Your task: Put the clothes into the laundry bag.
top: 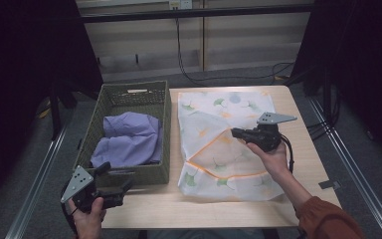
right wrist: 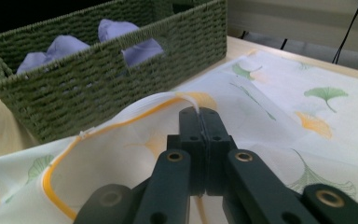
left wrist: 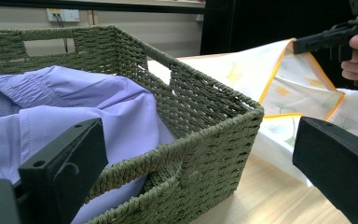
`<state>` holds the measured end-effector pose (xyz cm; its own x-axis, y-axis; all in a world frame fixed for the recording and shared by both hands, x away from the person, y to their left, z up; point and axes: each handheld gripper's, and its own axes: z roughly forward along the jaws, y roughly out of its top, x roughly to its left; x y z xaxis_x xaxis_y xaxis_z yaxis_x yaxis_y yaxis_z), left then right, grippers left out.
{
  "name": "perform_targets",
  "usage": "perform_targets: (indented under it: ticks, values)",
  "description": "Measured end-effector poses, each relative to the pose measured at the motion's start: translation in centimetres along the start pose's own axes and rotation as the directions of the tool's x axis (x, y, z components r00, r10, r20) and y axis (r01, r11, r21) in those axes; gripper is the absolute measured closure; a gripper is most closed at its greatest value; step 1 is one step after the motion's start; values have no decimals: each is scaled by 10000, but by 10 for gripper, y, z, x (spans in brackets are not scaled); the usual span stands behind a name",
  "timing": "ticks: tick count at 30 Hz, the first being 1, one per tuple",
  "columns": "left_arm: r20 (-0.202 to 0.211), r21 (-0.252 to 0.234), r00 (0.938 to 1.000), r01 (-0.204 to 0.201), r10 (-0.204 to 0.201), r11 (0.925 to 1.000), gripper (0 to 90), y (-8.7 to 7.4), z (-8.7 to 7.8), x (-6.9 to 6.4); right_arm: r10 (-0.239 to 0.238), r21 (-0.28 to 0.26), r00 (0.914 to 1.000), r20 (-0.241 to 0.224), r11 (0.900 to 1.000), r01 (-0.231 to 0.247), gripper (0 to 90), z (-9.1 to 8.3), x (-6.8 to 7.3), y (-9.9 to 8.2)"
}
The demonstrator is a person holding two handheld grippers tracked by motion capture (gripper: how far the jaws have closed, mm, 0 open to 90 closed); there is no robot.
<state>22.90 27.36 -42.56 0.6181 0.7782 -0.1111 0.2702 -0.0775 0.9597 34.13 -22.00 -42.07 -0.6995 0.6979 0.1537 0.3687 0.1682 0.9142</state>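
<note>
Item: white cloth [top: 224,144] with ginkgo print and orange hem, spread on the bench [top: 303,149], folded corner lifted. Right tongs [top: 235,133] clamped on that hem (cloth's centre, about 9 o'clock of the hand). Left tongs [top: 117,181] spread wide, holding nothing, at 6 o'clock of the green wicker basket [top: 129,174] containing lilac garment [top: 129,139].
</note>
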Motion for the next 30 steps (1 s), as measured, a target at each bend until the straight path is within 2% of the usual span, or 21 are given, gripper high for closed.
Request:
perform_targets:
  ticks: [4,10,13,16,18,19,20,22,24,26,28,30]
  values:
    - [-54,39,10000,46,-46,10000,29,0,0,0,7,-167,10000,6,9999,-7,900,-1,-2,6]
    - [190,-88,9996,203,-202,9998,21,1,-1,1,-124,-304,9999,32,9995,125,900,0,-3,15]
    - [298,-74,9993,228,-226,9997,21,2,0,2,12,-625,10000,-35,9980,-14,900,1,-7,23]
    - [129,46,9999,64,-65,10000,23,3,1,1,9,-711,10000,-95,9975,-16,900,1,-9,26]
    - [288,138,9996,-56,52,9999,44,6,2,1,-19,-712,10000,-42,9975,16,900,1,-9,28]
    - [336,232,9990,-299,291,9993,52,8,1,0,-24,-723,10000,-69,9974,19,900,0,-9,28]
    - [262,211,9991,-352,346,9992,59,10,1,0,-65,-631,9999,-104,9980,58,900,0,-8,26]
    - [377,234,9987,-358,349,9991,69,13,2,1,-56,-540,9999,-119,9985,49,900,0,-8,24]
    - [352,412,9972,-667,653,9969,75,18,5,4,-94,-493,9999,-143,9987,87,900,1,-8,23]
    - [334,602,9977,-611,592,9963,88,23,9,9,-119,-448,9998,-153,9989,112,900,1,-7,22]
    - [421,855,9985,-392,357,9956,120,30,12,17,-140,-431,9997,-208,9990,131,900,2,-7,22]
    - [390,897,9980,-532,498,9945,134,35,14,22,-183,-389,9995,-254,9991,173,900,3,-5,22]
